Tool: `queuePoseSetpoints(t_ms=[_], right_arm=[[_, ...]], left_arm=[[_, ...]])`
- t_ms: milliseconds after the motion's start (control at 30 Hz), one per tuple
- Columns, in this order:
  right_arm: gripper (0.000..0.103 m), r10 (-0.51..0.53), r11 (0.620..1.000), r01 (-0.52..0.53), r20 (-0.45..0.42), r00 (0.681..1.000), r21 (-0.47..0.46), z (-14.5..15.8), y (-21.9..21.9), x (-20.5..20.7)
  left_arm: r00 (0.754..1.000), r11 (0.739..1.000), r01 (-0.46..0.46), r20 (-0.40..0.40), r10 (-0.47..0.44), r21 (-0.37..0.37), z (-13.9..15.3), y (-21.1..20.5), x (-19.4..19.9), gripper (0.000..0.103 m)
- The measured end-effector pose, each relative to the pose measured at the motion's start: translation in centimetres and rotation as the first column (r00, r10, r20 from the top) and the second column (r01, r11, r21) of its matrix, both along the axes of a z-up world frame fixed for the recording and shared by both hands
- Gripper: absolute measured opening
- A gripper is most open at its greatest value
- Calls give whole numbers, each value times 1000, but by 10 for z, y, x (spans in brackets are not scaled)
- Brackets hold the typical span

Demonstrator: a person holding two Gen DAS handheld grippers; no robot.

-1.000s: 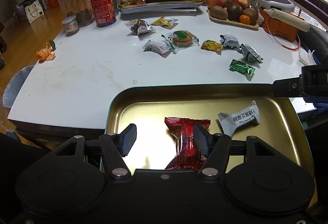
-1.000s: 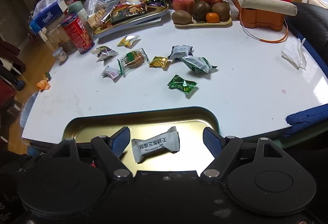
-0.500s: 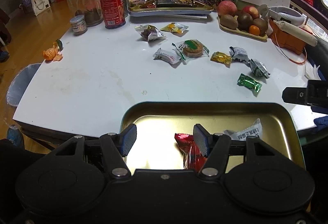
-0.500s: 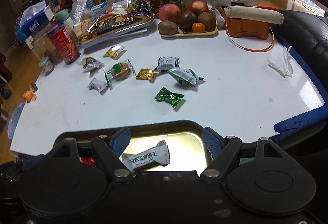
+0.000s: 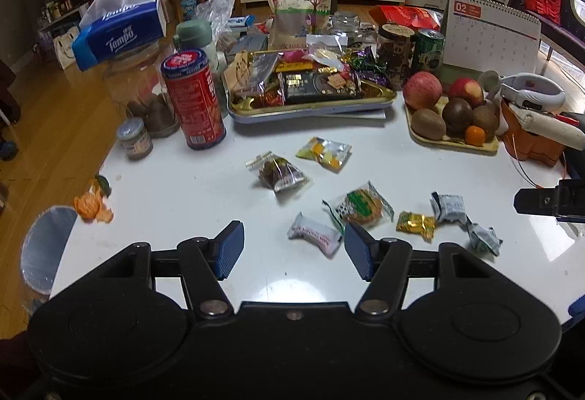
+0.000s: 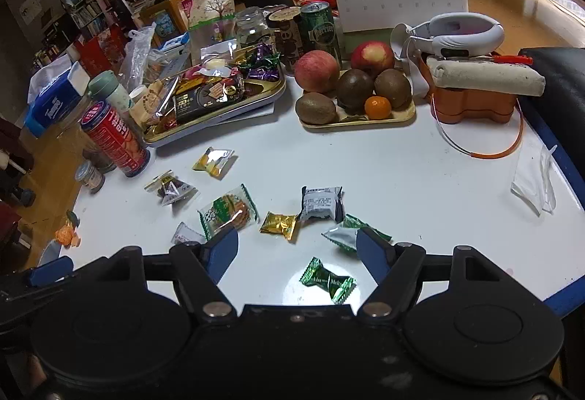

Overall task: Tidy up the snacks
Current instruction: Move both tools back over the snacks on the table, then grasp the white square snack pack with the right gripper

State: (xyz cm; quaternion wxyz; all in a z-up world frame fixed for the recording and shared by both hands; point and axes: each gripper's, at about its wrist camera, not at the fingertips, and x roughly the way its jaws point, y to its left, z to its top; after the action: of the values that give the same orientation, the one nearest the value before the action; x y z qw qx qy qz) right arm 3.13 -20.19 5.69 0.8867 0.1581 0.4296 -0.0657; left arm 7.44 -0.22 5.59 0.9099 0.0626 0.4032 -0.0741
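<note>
From the left wrist view we see the white worktop point(image 5: 175, 195) with loose snacks scattered at its middle: a pink-white candy point(image 5: 315, 239) just beside the right pad, a round biscuit pack point(image 5: 360, 208) at about one o'clock from it, then a gold candy point(image 5: 416, 225) and a grey wrapper point(image 5: 449, 207) further toward three o'clock. Only this view shows the tip of the right tongs point(image 5: 548, 203) entering from the three o'clock edge, and the orange peel point(image 5: 91, 207) large at nine o'clock. The right wrist view alone shows a green twisted candy point(image 6: 328, 280) lying between its own pads, a green-silver pack point(image 6: 345, 233) partly hidden behind the right pad, and a clear plastic wrapper point(image 6: 533, 180) at three o'clock near the worktop's edge. Both views show the gold tray of snacks point(image 6: 219, 96) at twelve o'clock and the fruit plate point(image 6: 402, 116) beside it. The left tongs point(image 5: 290, 250) stand spread wide over bare worktop, gripping nothing. The right tongs point(image 6: 296, 255) are likewise spread wide and empty; the green candy lies on the worktop beneath the gap, and we cannot tell that either pad touches it.
</note>
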Motion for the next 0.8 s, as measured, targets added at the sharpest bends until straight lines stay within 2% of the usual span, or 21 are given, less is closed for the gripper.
queuePoseSetpoints(t_ms=[33, 133, 267, 367, 467, 567, 800], right_arm=[[70, -2, 1000, 2, -1, 1000, 11, 1, -3, 10], [70, -45, 999, 45, -5, 999, 17, 4, -11, 35], [70, -58, 996, 60, -29, 998, 71, 3, -19, 65], [70, -82, 994, 85, -43, 996, 69, -4, -19, 83], [70, -111, 992, 115, -75, 991, 53, -17, -21, 98], [70, -104, 994, 108, -139, 985, 25, -38, -20, 108], [68, -94, 994, 106, -268, 959, 32, -73, -19, 132]], left_arm=[[1000, 1000, -4, 9, 4, 3, 2, -1, 10, 65], [1000, 1000, -19, 10, 19, -9, 4, 0, 35, 65], [998, 998, -55, -10, 55, -22, 1, 1, 69, 65], [996, 996, -84, -27, 83, -5, -8, 2, 89, 65], [992, 994, -112, -60, 112, -2, -23, 9, 99, 65], [978, 990, -140, -158, 135, -18, -33, 15, 109, 63], [967, 985, -172, -195, 164, -28, -32, 20, 113, 63]])
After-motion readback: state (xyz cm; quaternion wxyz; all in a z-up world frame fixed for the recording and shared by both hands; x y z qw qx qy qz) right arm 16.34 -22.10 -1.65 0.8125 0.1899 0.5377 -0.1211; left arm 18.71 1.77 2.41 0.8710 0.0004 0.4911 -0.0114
